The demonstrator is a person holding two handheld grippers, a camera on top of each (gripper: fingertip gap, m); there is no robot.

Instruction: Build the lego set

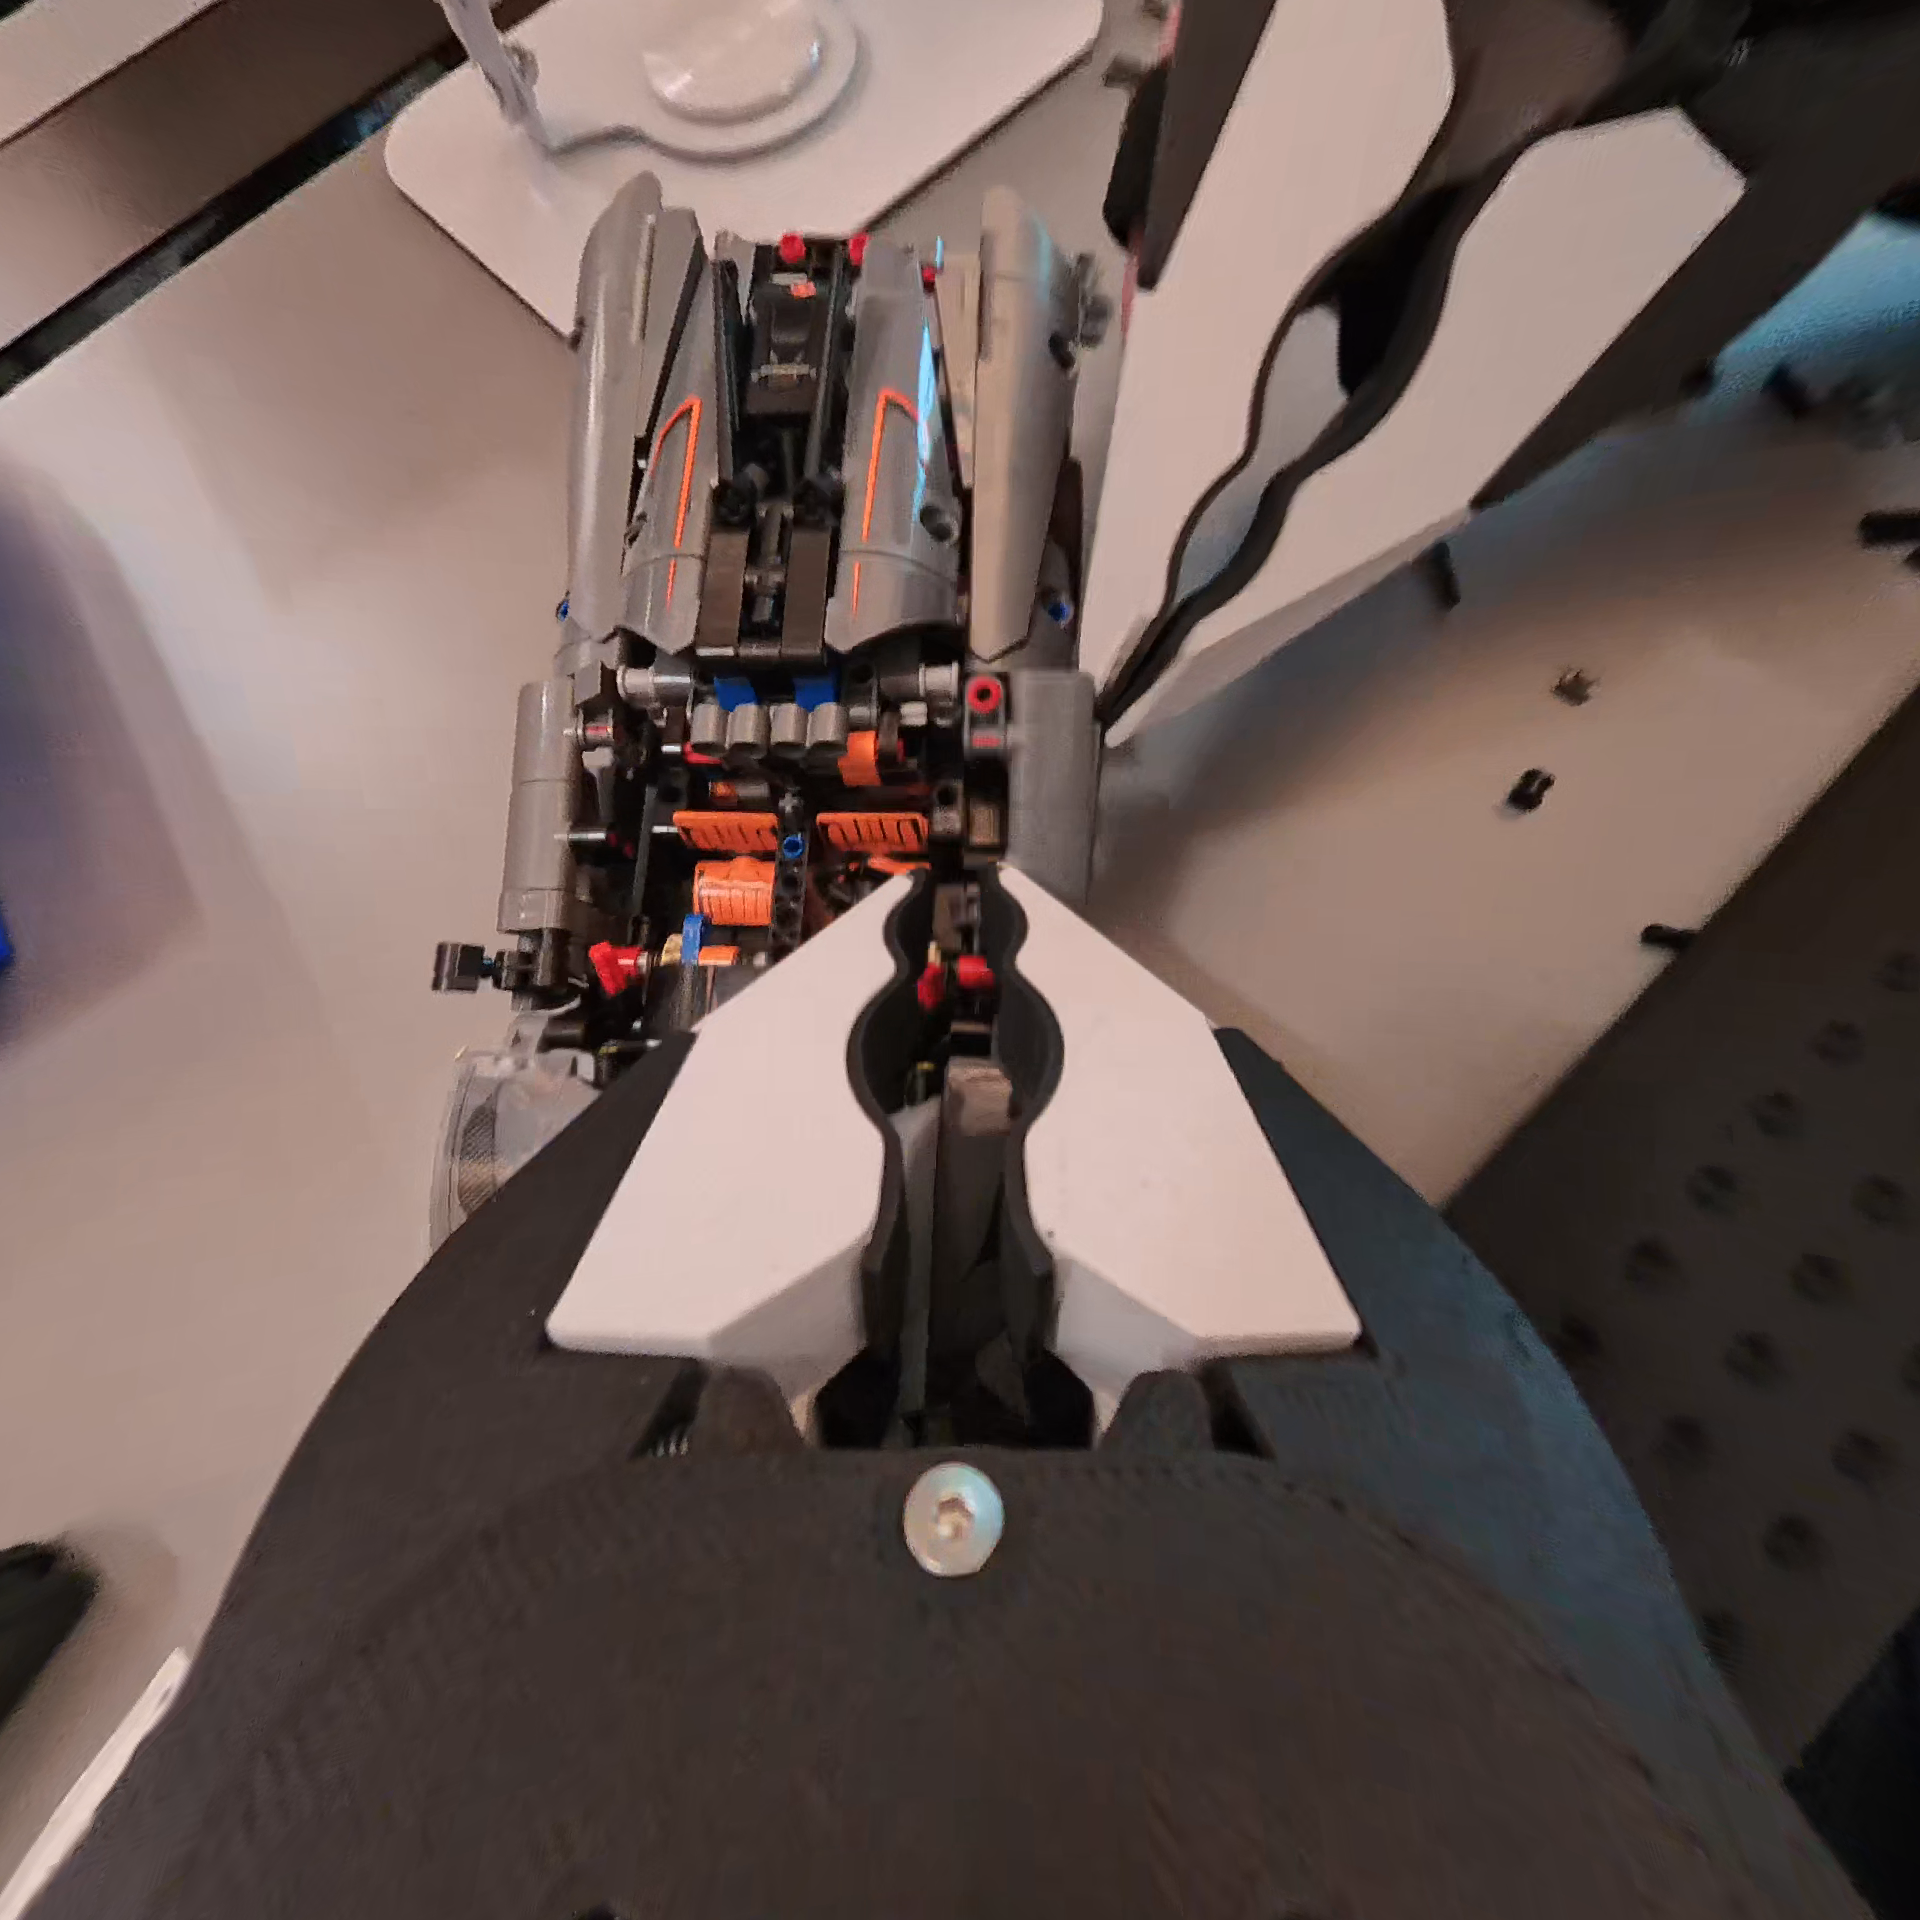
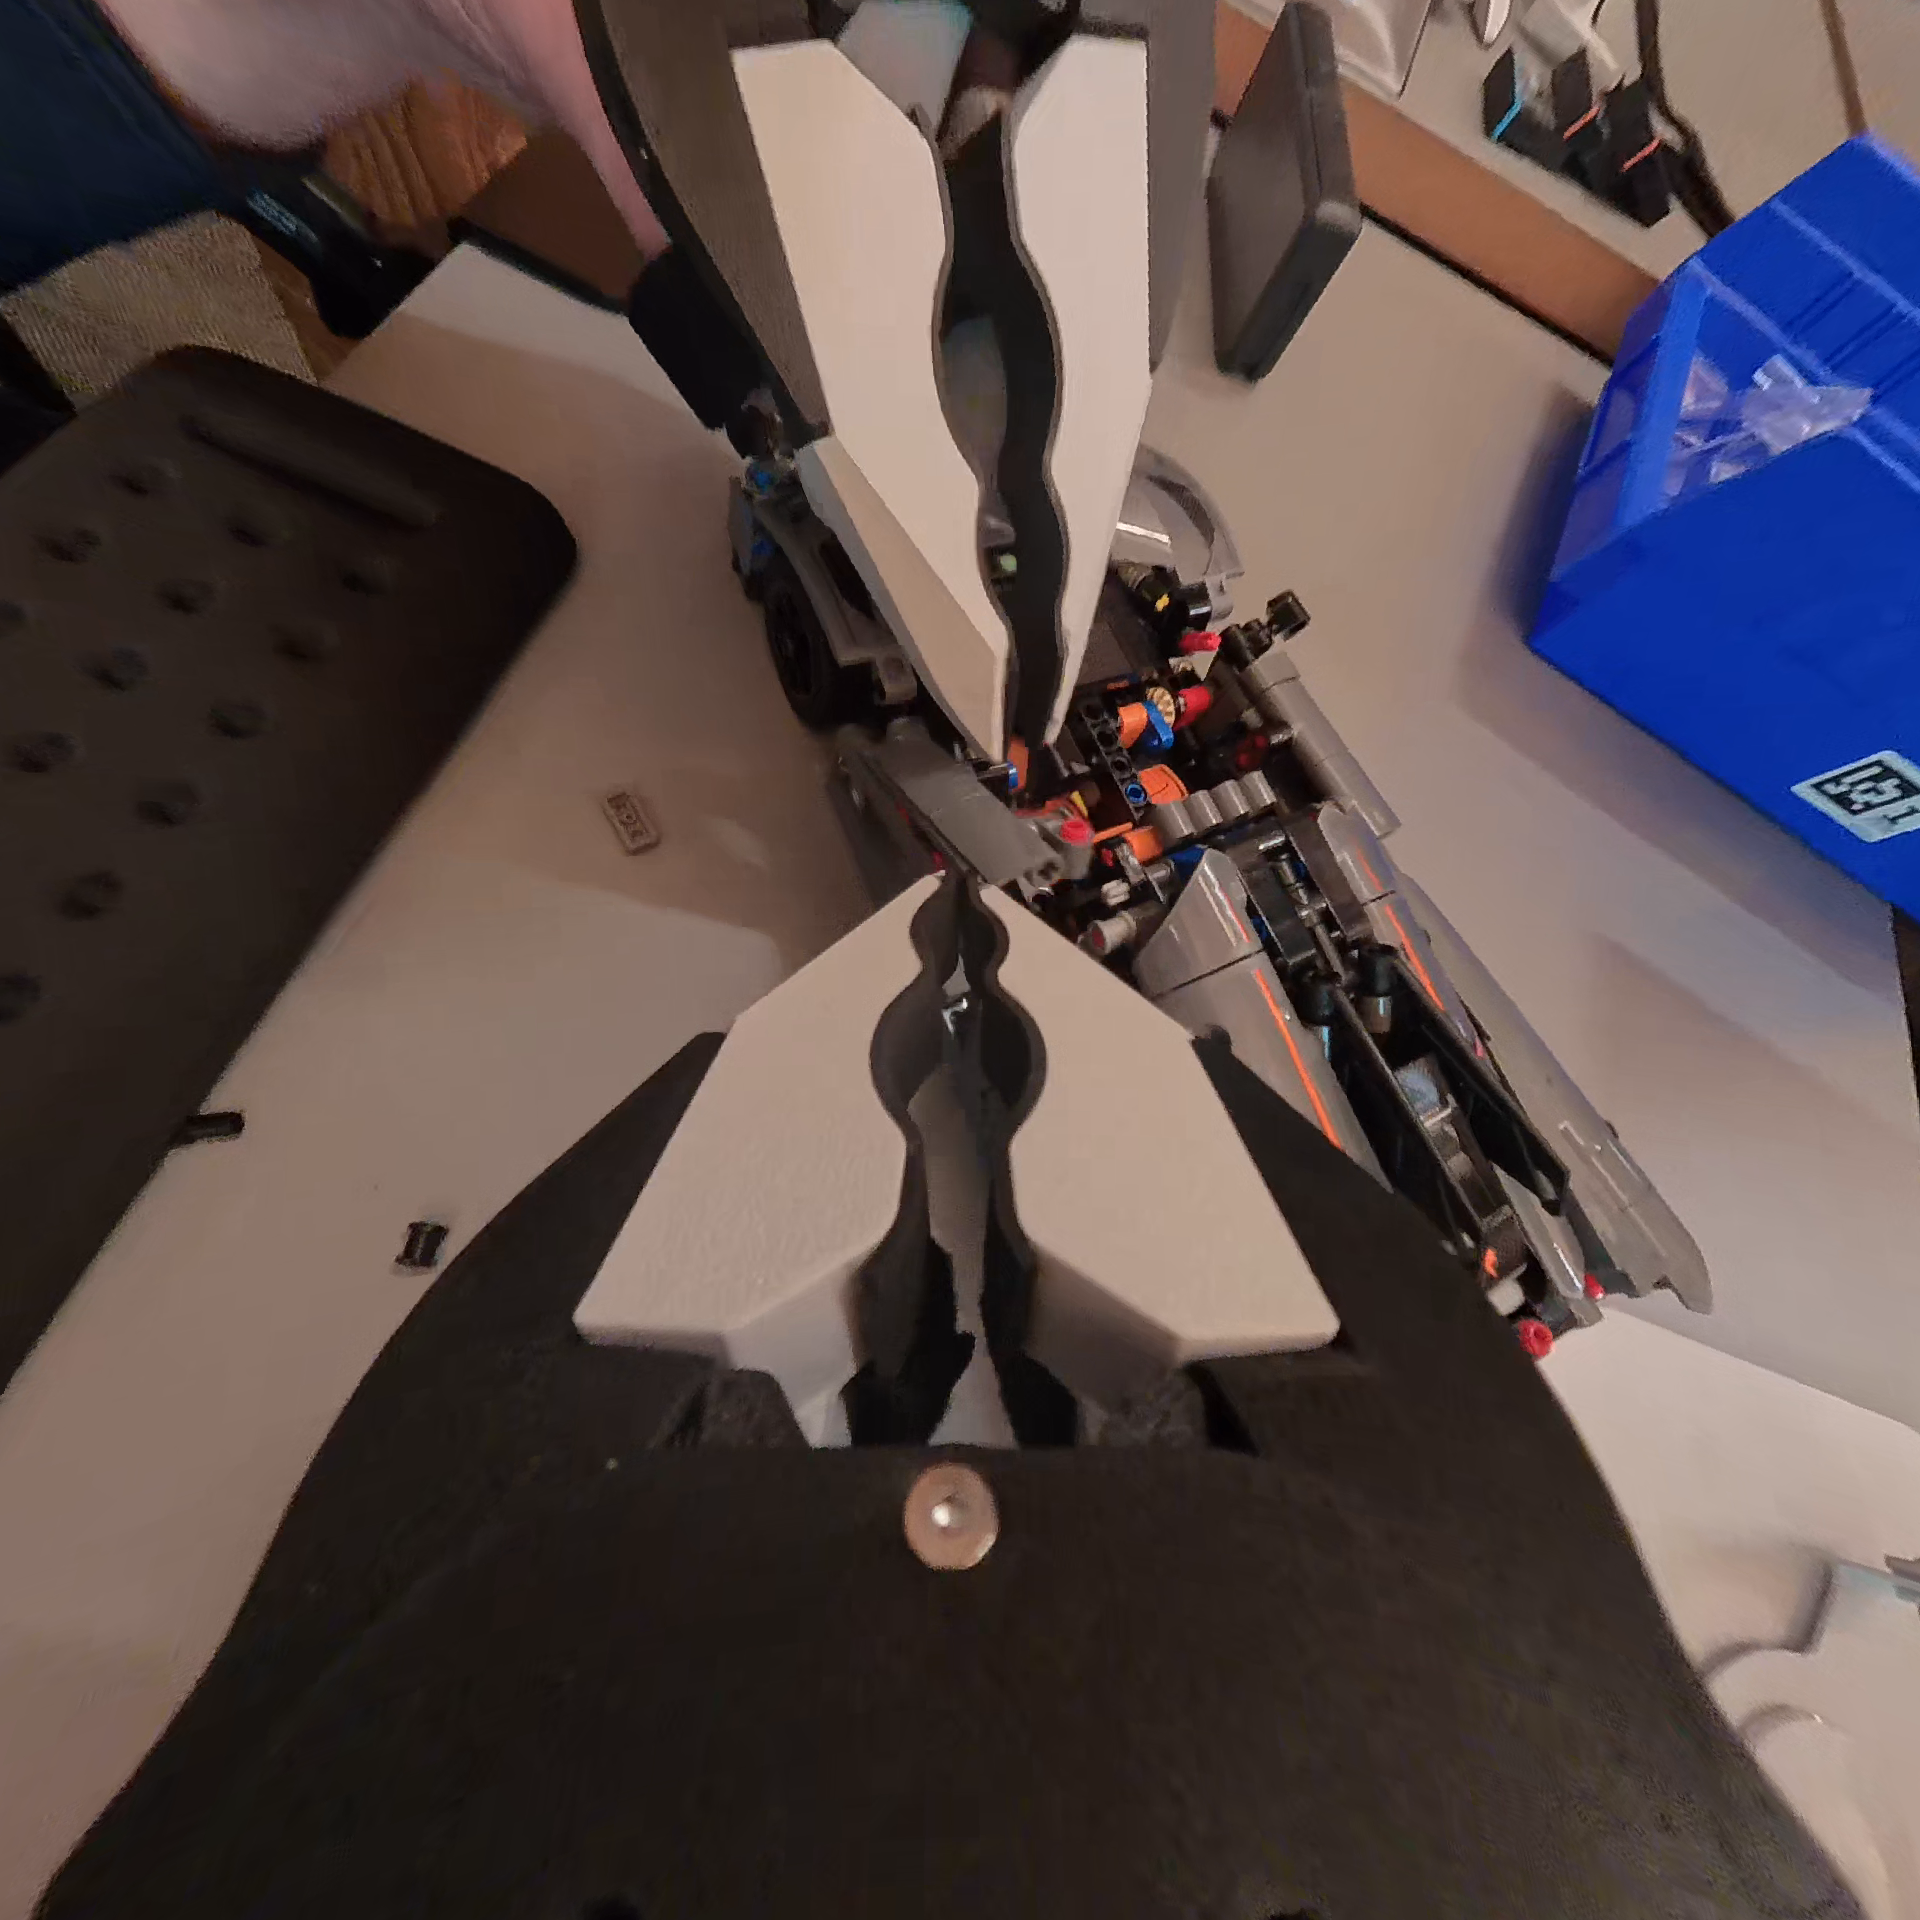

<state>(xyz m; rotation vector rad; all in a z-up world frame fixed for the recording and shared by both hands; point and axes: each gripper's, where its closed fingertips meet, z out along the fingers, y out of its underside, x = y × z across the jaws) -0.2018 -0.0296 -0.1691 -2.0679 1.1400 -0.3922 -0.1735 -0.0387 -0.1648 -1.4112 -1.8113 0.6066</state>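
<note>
A grey, black and orange lego car [image 1: 790, 582] lies on the white table, partly built, with its inner frame open. My left gripper [image 1: 954, 881] is over the open middle of the car, shut on a black part of the frame. In the right wrist view it comes down from above [image 2: 1023, 740] onto the same car [image 2: 1299, 966]. My right gripper [image 2: 959, 891] is shut, its tips against a grey side beam [image 2: 977, 805]. I cannot tell if it clamps anything. It also shows in the left wrist view [image 1: 1108, 686], at the car's right side.
A black perforated board [image 2: 208, 675] lies left of the car, with loose black pins [image 1: 1527, 790] on it. Small loose pieces [image 2: 634, 821] lie on the table [image 2: 1455, 540] beside it. A blue bin [image 2: 1766, 520] stands at the right. A white stand base [image 1: 727, 104] is beyond the car. Left and right tips are no more than a few centimetres apart.
</note>
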